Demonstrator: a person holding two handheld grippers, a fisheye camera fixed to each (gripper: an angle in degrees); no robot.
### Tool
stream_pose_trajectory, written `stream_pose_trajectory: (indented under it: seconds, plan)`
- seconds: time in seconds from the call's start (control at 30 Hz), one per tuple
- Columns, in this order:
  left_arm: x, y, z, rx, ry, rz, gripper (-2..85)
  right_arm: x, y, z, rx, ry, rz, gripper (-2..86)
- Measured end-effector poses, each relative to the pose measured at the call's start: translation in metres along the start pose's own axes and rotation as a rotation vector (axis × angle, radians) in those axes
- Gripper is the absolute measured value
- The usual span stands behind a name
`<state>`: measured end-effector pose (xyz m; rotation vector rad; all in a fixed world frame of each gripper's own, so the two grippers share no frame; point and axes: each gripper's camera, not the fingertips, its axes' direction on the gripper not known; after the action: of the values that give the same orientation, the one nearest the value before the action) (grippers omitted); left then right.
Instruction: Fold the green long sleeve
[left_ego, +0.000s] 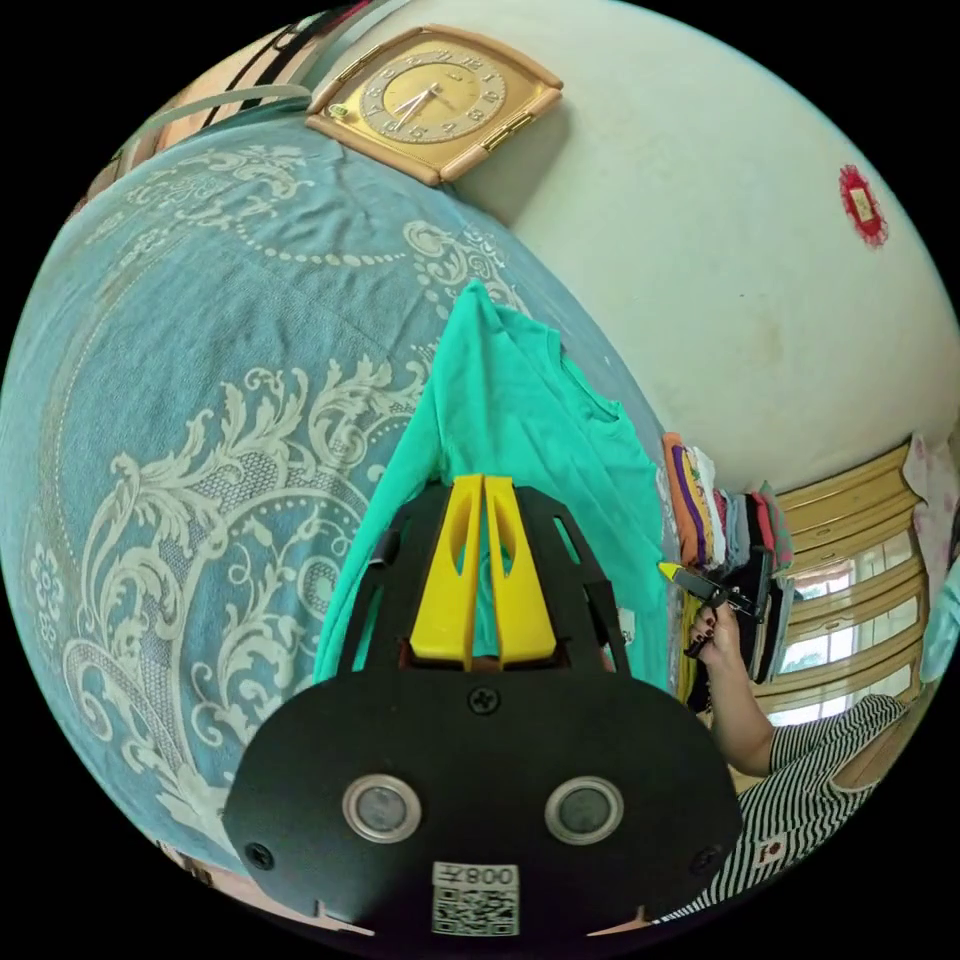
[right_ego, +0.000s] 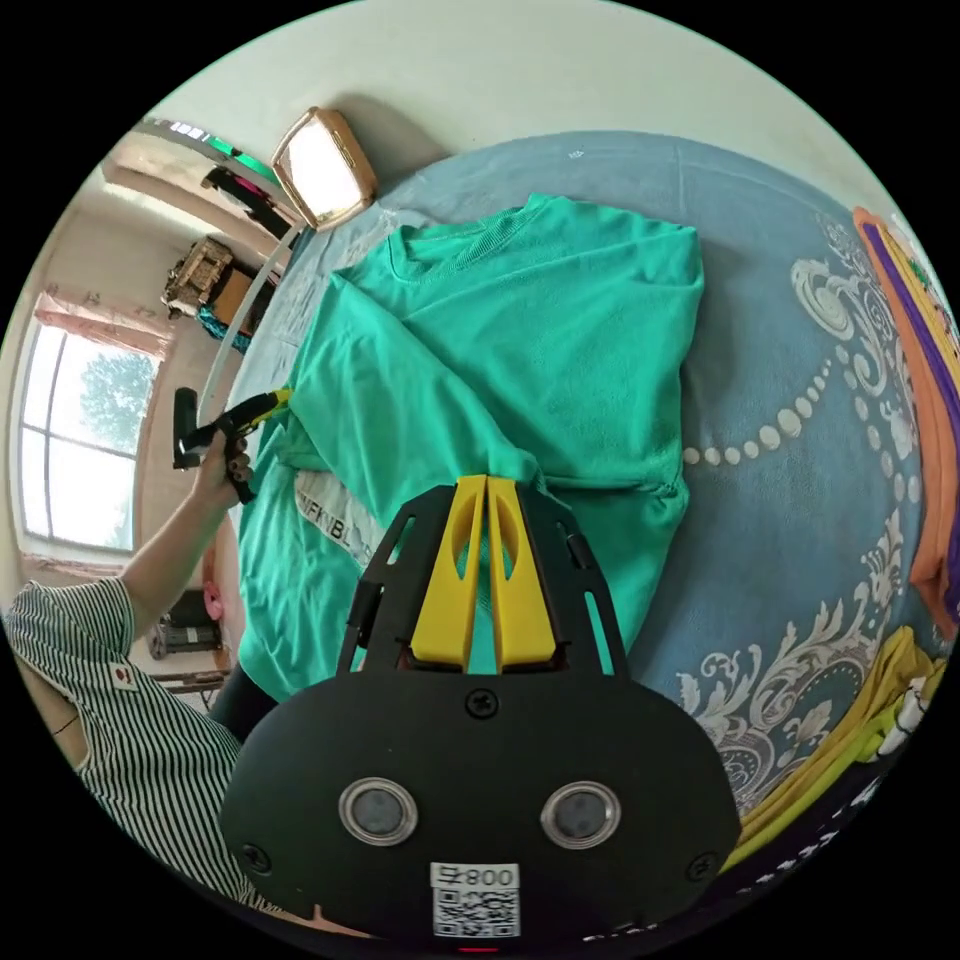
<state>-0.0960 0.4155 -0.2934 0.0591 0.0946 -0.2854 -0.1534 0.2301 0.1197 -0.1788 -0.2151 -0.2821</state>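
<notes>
1. Green long sleeve lies on the bed, partly folded, soft and limp; take it by hems or seams.
2. Left tongs and right tongs are each pressed together, pinching its cloth.
3. Stacked clothes crowd one side; patterned bedspread beyond lies open.

Left claw: jaws closed together. Right claw: jaws closed together. Both hand-held, arms extended apart.
</notes>
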Motion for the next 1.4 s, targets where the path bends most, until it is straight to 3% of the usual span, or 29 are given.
stream_pose_trajectory:
  seconds: [0.13,0.23,0.33,0.5,0.77,1.07,1.4]
  plan:
    - [-0.005,0.031,-0.03,-0.029,-0.069,0.008,0.2,-0.018,0.037,-0.038,0.147,0.035,-0.015,0.0]
    - [-0.015,0.056,-0.053,-0.078,-0.115,-0.016,0.2,-0.01,0.054,-0.01,0.002,0.023,0.013,0.0]
    - [-0.021,0.083,-0.098,-0.037,-0.009,-0.028,0.2,0.005,0.074,-0.018,0.026,-0.068,0.107,0.1]
    - [-0.05,0.144,-0.168,-0.027,0.02,-0.116,0.2,0.0,0.126,-0.059,0.081,-0.099,0.149,0.1]
    - [-0.101,0.264,-0.263,-0.025,0.066,-0.266,1.6,-0.007,0.298,-0.098,0.022,-0.15,0.324,0.1]
    - [-0.163,0.345,-0.304,-0.079,0.189,-0.382,6.7,-0.01,0.439,-0.133,0.105,-0.233,0.512,0.0]
    - [-0.21,0.384,-0.317,-0.157,0.297,-0.408,9.1,-0.045,0.489,-0.137,0.096,-0.275,0.532,0.0]
